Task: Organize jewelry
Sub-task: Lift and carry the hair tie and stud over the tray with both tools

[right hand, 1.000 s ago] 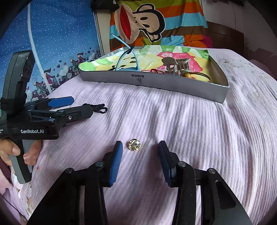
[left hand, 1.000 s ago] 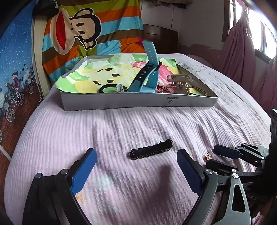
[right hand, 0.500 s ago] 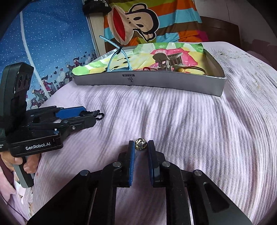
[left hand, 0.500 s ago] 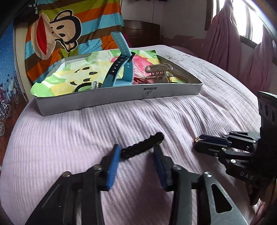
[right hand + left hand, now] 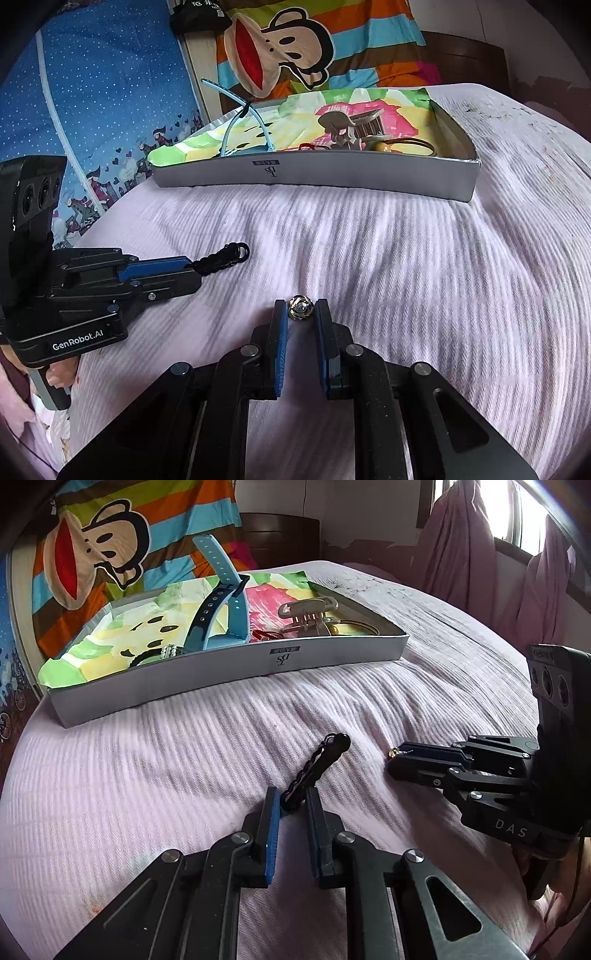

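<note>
Both closed since: left hand-held gripper pinches black bracelet; right hand-held gripper pinches earring.

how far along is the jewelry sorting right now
Done: the blue watch strap, hair claw and a few smaller pieces already lie in the grey box. In hand: the left tongs are shut on the black bracelet, the right tongs on the small gold stud. Left: carrying both to the box.

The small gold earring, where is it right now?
The small gold earring sits pinched at the tips of the right tongs in the right wrist view, over the pink bedspread, right of the black braided bracelet.
</note>
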A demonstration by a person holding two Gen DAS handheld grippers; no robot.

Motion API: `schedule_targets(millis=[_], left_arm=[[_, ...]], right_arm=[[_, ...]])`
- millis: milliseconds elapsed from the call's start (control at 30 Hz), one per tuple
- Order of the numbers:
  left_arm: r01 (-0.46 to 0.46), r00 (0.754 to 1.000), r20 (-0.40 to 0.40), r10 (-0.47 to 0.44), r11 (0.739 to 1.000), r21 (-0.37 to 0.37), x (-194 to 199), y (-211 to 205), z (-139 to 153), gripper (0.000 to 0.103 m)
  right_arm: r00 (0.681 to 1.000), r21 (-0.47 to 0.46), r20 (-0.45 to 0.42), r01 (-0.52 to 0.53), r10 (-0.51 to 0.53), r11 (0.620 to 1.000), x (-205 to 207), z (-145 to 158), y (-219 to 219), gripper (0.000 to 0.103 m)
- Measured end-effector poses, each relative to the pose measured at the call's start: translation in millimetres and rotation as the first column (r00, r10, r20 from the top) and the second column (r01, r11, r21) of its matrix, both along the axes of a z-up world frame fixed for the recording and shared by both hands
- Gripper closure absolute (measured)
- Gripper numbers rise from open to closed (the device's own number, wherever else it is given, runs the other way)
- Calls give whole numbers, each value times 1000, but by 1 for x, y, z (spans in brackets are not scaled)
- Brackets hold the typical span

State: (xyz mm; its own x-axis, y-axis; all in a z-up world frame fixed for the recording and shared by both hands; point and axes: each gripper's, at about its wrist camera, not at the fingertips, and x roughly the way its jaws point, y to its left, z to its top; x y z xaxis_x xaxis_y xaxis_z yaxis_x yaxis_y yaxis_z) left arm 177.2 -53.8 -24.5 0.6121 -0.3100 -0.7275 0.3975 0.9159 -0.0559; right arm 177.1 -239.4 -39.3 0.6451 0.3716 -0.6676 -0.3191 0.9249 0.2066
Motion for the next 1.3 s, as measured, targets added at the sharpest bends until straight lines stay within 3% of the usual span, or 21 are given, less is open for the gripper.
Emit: schedule_targets(millis=[467, 567, 700, 1000, 1300], left_arm=[[20, 1000, -2, -20, 998, 65, 9, -16, 0, 89], [28, 1000, 2, -28, 995, 93, 7, -22, -2, 97], [27, 999, 22, -30, 990, 136, 2, -29, -3, 100], [7, 999, 40, -9, 999, 46, -5, -19, 1, 100], [-61, 989, 134, 59, 998, 10, -21, -8, 9, 100]], right_arm=[[999, 18, 12, 40, -40, 999, 2, -1, -7, 90], [999, 30, 8, 41, -42, 999, 3, -2, -9, 90], [999, 43, 2, 42, -43, 998, 5, -3, -10, 90], [999, 53, 16, 41, -42, 998, 5, -4, -10, 90], [997, 51, 76, 20, -24, 999, 2, 3, -5, 90]])
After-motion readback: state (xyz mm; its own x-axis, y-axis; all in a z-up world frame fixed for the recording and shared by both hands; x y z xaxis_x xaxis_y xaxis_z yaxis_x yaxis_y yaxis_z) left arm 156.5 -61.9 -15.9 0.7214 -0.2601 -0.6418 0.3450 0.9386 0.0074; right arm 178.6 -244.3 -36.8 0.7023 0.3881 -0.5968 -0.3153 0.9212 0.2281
